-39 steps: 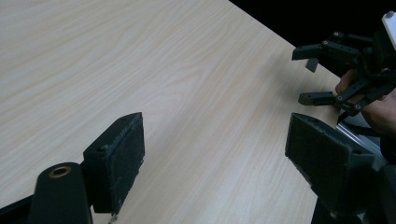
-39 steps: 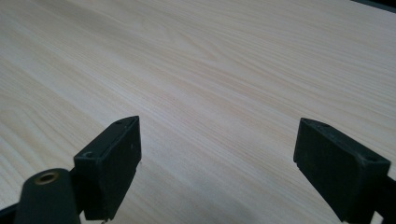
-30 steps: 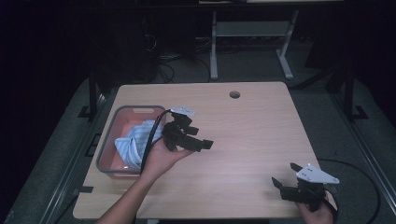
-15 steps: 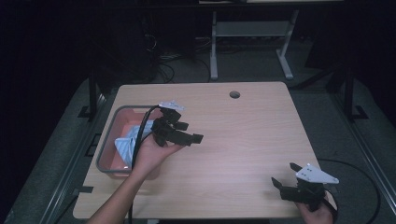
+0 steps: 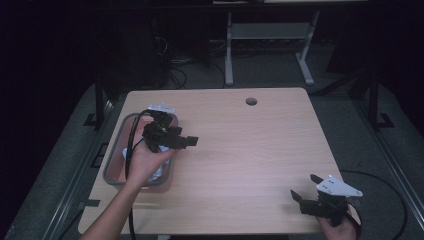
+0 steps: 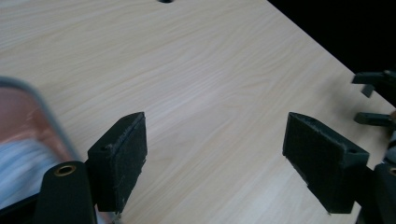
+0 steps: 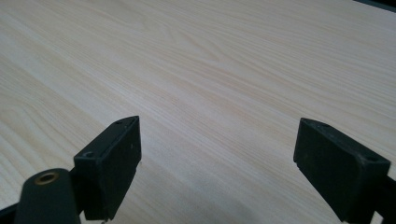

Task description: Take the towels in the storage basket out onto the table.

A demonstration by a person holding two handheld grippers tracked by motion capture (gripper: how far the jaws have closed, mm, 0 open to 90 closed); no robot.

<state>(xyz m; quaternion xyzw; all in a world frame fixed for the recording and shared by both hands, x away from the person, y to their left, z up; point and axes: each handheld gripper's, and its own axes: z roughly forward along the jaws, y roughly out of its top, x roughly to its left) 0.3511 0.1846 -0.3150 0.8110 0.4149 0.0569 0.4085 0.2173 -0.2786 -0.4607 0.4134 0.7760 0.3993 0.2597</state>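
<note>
A shallow grey-rimmed tray [image 5: 116, 176] with a reddish floor sits at the left edge of the wooden bench [image 5: 250, 150], and pale blue-white cloth-like material [image 5: 161, 172] lies bunched inside it, partly hidden by the person's left hand [image 5: 142, 160]. That hand holds the left tongs [image 5: 186, 142] above the tray's right rim, pointing out over the bare bench top toward the right; the black cable [image 5: 131, 150] loops from them back along the forearm. In the left gripper view these tongs [image 6: 215, 158] are spread wide with nothing between the two black jaws, only wood grain beneath them, and the tray's rim [image 6: 44, 109] with blurred pale material inside shows at the left edge. Far off at the right edge of that view the other gripper's black jaws can be made out. The right tongs [image 5: 302, 187] rest at the near right corner of the bench, well apart from the tray, held by the right hand [image 5: 340, 231] and topped by a grey three-cornered plate [image 5: 338, 186]. In the right gripper view they [image 7: 217, 158] are likewise released, jaws wide over bare wood. A round cable hole [image 5: 251, 101] sits near the far edge of the bench.
</note>
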